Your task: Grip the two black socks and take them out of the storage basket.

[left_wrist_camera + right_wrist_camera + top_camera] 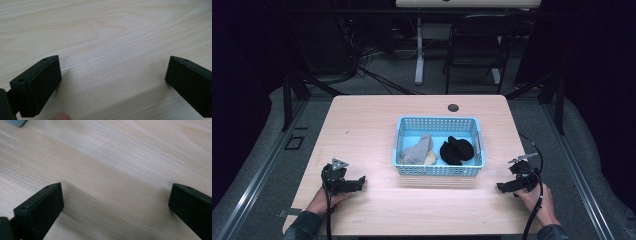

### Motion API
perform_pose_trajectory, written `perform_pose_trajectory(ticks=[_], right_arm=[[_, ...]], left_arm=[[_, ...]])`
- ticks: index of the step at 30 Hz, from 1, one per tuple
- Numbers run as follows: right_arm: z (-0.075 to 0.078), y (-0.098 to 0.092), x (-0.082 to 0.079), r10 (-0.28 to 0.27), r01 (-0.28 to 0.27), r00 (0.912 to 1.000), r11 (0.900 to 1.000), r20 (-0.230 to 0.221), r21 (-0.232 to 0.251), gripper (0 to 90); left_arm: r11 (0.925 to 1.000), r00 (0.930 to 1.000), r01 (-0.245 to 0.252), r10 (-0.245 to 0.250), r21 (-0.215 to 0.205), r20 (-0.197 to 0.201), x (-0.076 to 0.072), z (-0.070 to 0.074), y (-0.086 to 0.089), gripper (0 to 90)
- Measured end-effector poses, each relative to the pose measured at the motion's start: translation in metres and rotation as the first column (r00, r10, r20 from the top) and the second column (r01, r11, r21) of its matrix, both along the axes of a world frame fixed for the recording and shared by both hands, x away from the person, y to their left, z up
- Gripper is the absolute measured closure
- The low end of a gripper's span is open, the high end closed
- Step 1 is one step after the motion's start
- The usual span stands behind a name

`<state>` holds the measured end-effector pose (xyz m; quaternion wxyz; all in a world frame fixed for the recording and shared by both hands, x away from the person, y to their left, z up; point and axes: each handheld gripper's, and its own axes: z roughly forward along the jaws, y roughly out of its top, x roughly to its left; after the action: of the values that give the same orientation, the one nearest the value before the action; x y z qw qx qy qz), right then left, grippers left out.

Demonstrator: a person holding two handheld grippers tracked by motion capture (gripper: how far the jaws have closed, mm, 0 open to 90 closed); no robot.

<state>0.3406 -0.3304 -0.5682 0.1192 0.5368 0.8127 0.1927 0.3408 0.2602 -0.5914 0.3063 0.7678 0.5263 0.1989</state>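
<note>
**Table stock, risks noted**

- Table (pixel 362 130): bare wood under both grippers.
- Basket (pixel 439 170): centre; light, likely to slide if nudged.
- Grey sock (pixel 417 150), black sock (pixel 457 150): inside; limp, may snag.
- Left gripper (pixel 113 75), right gripper (pixel 116 202): jaws wide apart, empty, well apart from the basket.

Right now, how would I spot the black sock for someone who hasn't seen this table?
Find the blue basket in the middle of the wooden table. Inside it, look at the right half: the black sock lies bunched there. Its neighbour on the left is a grey sock, so colour alone settles it.
</note>
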Motion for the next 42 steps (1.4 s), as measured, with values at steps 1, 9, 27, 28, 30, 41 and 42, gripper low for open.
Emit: perform_pose_trajectory(ticks=[1,9,27,28,30,41,42], right_arm=[[0.000,0.000,0.000,0.002,-0.002,1.0000,1.000,-0.003,-0.001,0.0],[0.000,0.000,0.000,0.003,-0.003,1.0000,1.000,-0.004,-0.003,0.0],[0.003,-0.003,0.003,-0.020,0.020,0.9996,1.000,-0.018,-0.008,0.0],[0.006,-0.006,0.003,-0.027,0.027,0.9996,1.000,-0.006,-0.007,0.0],[0.007,-0.007,0.003,-0.027,0.027,0.9996,1.000,0.002,-0.008,0.0],[0.022,-0.002,0.000,0.003,-0.003,1.0000,1.000,-0.001,0.003,0.0],[0.023,-0.002,0.000,0.006,-0.006,1.0000,1.000,-0.001,-0.014,0.0]], left_arm=[[1.0000,1.0000,0.000,0.000,0.000,0.000,0.000,0.000,0.000,0.3],[1.0000,1.0000,-0.001,0.001,-0.001,0.000,0.000,0.000,0.000,0.3],[1.0000,1.0000,0.000,0.000,0.000,0.000,0.000,0.000,0.000,0.3],[1.0000,1.0000,0.000,0.000,0.000,0.000,0.000,0.000,0.000,0.4],[1.0000,1.0000,0.000,0.000,0.000,0.000,0.000,0.000,0.000,0.3],[1.0000,1.0000,0.000,0.000,0.000,0.000,0.000,0.000,0.000,0.4],[1.0000,1.0000,0.000,0.000,0.000,0.000,0.000,0.000,0.000,0.4]])
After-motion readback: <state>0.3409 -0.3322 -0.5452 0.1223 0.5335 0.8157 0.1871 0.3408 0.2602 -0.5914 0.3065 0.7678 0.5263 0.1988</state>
